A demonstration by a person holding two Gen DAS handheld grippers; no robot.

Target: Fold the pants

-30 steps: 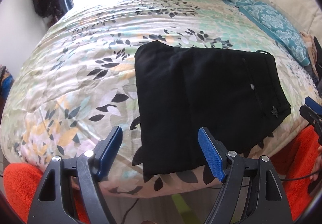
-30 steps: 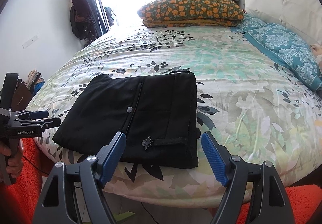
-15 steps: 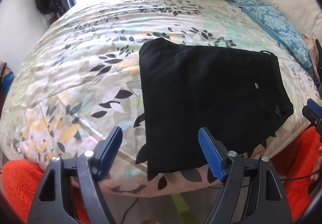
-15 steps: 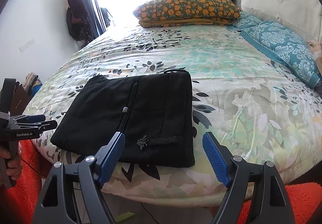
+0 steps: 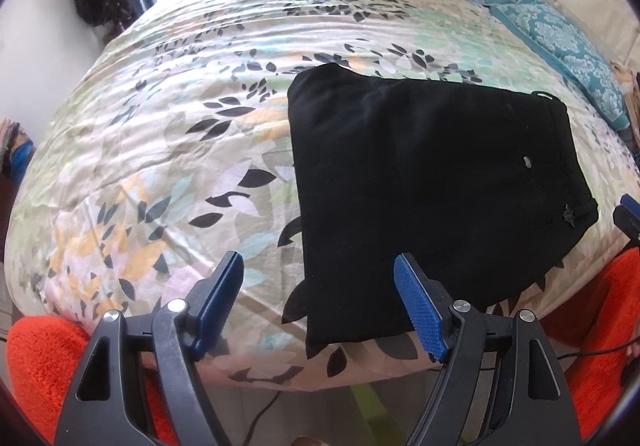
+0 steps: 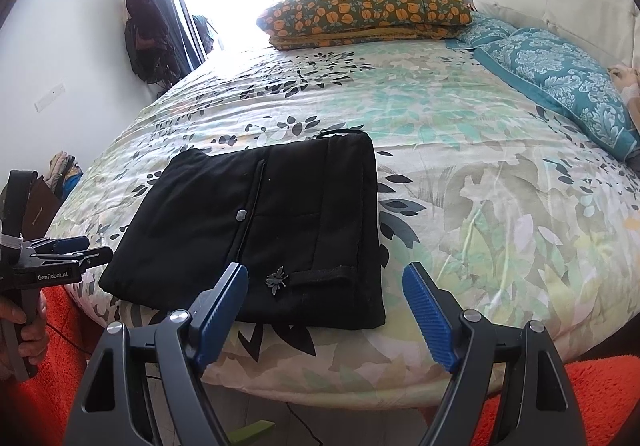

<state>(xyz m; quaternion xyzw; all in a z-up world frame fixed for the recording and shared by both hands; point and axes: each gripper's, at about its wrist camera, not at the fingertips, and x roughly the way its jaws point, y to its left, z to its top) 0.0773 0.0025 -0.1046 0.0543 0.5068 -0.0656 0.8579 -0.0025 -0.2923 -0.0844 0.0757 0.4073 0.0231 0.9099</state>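
Right wrist view, bed point(image 6: 460, 181): floral cover, takes up most of the shot
pants point(image 6: 260, 230): black, folded into a flat square near the bed's front edge
left gripper point(image 5: 318, 298): jaws spread wide, holding nothing
right gripper point(image 6: 324, 302): same, released, just short of the pants

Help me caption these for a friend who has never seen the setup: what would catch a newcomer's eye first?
The black pants, folded into a flat rectangle, lie at the near edge of the leaf-print bedspread. Both tools hang open short of the bed edge, the left tool and the right tool, neither touching the fabric. An orange-flowered pillow sits at the far end by the bright window.
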